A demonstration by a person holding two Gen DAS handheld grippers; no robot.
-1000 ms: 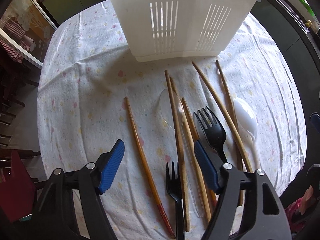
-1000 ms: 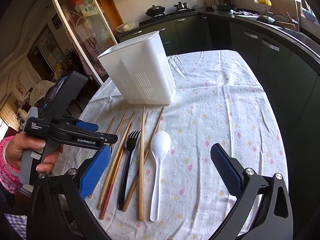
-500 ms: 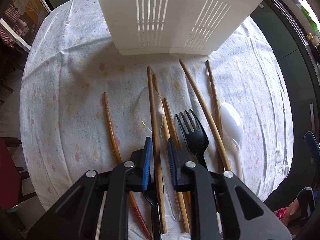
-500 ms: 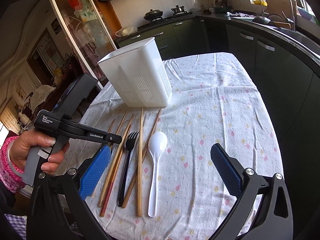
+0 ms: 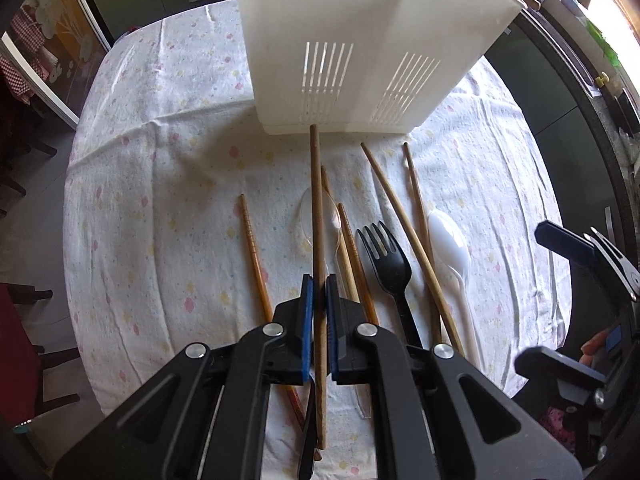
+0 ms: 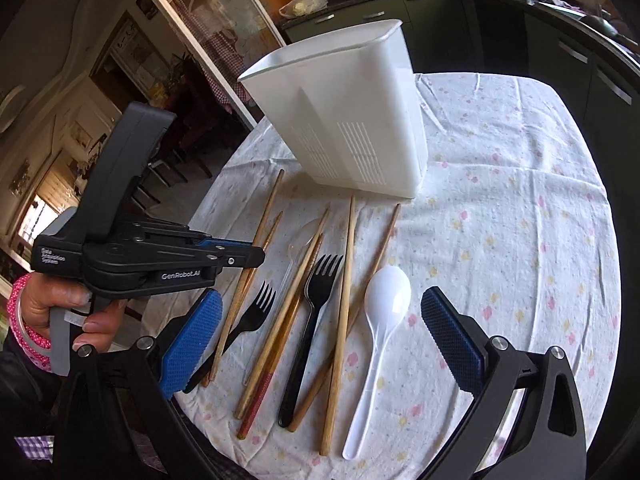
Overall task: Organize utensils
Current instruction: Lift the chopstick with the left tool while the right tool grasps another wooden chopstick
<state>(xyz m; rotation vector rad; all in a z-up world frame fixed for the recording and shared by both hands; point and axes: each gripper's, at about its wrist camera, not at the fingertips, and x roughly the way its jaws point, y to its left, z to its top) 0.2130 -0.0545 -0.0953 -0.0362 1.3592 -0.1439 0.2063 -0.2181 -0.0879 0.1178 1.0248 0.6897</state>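
Left wrist view: the left gripper (image 5: 319, 322) is clamped on a chopstick (image 5: 316, 216), gripped low on its length and probably lifted off the tablecloth (image 5: 160, 200); it is light, stiff and smooth, so it may pivot.

Right wrist view: the right gripper (image 6: 322, 336) gapes empty above the white spoon (image 6: 384, 304), before the white bin (image 6: 344, 120).

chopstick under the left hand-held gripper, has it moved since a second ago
Yes. The chopstick is clamped in the left hand-held gripper, whose jaws have just closed on it, and its far tip now overlaps the white bin's base instead of lying short of it.
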